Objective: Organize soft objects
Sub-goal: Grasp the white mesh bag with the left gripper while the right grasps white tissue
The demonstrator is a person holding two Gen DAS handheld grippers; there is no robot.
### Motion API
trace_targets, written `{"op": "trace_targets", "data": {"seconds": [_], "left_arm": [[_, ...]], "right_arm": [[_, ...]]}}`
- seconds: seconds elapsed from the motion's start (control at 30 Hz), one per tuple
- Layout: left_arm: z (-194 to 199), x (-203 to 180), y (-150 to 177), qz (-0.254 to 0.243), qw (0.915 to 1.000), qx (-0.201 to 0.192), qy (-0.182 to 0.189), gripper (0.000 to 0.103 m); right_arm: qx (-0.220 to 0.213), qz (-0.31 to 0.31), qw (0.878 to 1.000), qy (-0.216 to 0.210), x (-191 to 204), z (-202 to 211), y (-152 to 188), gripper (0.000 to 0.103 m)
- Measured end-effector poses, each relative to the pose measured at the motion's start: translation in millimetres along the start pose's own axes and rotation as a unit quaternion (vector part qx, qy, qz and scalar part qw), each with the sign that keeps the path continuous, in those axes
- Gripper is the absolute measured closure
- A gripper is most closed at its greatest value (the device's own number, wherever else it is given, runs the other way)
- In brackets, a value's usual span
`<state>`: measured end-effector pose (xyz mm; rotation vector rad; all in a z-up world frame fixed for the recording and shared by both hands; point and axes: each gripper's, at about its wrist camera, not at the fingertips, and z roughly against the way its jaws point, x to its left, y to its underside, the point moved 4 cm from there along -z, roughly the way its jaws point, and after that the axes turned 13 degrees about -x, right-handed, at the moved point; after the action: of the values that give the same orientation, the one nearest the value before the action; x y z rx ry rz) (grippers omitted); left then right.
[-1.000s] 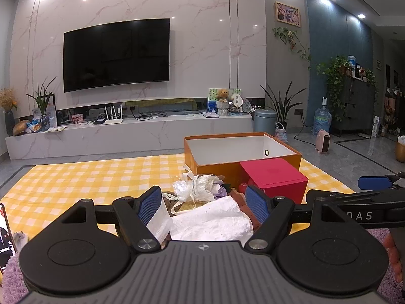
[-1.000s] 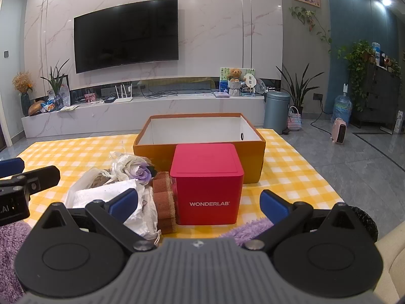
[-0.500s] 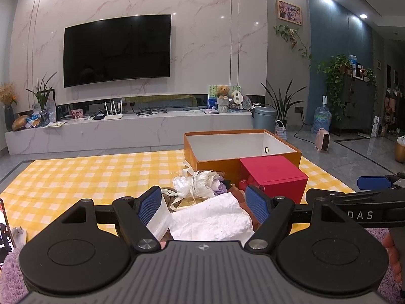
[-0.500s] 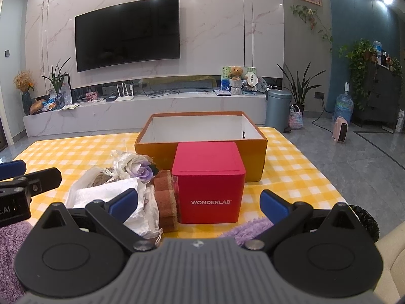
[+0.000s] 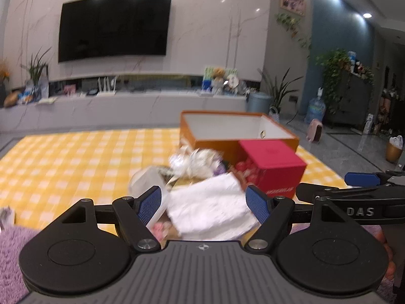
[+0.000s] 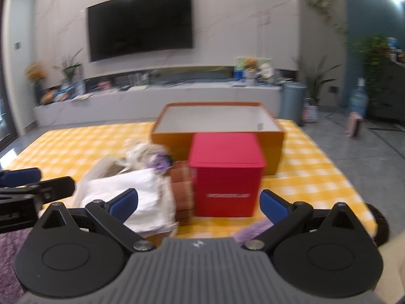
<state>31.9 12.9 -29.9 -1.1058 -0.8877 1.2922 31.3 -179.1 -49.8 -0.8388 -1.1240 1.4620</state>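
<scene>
On the yellow checked cloth (image 6: 76, 141) stand two boxes: one open orange box (image 6: 217, 136) farther off and one closed red box (image 6: 226, 177) nearer, just in front of it. Left of the red box lies one heap of soft things, in which can be counted one folded white cloth (image 6: 134, 197), one brown knitted piece (image 6: 181, 190) and one pale flower bunch with a purple bloom (image 6: 149, 155); blur hides any more. Two grippers are in view, each with two blue-padded fingers. On the far wall hangs one television (image 6: 140, 22).
</scene>
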Motion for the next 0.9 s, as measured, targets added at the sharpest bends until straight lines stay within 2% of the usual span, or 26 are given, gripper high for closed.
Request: {"op": "trace_targets", "data": {"seconds": [0.1, 0.27, 0.47, 0.57, 0.73, 0.9], "left_arm": [[-6, 13, 7, 0.017, 0.9994, 0.031, 0.004, 0.015], [-15, 33, 18, 0.028, 0.996, 0.084, -0.001, 0.023], [-20, 47, 29, 0.005, 0.9929, 0.118, -0.019, 0.029], [-22, 55, 33, 0.022, 0.9912, 0.129, -0.022, 0.028], [-26, 61, 41, 0.032, 0.9903, 0.135, -0.008, 0.028], [-30, 73, 42, 0.071, 0.9885, 0.133, -0.009, 0.028]], "right_arm": [[0.018, 0.008, 0.999, -0.041, 12, -10, 4, 0.003], [0.055, 0.047, 0.993, -0.096, 36, -31, 12, 0.003], [0.081, 0.118, 0.98, -0.141, 65, -50, 26, 0.003], [0.087, 0.15, 0.971, -0.164, 77, -55, 35, 0.003], [0.063, 0.217, 0.956, -0.188, 97, -58, 44, 0.003], [0.056, 0.302, 0.928, -0.21, 113, -70, 59, 0.003]]}}
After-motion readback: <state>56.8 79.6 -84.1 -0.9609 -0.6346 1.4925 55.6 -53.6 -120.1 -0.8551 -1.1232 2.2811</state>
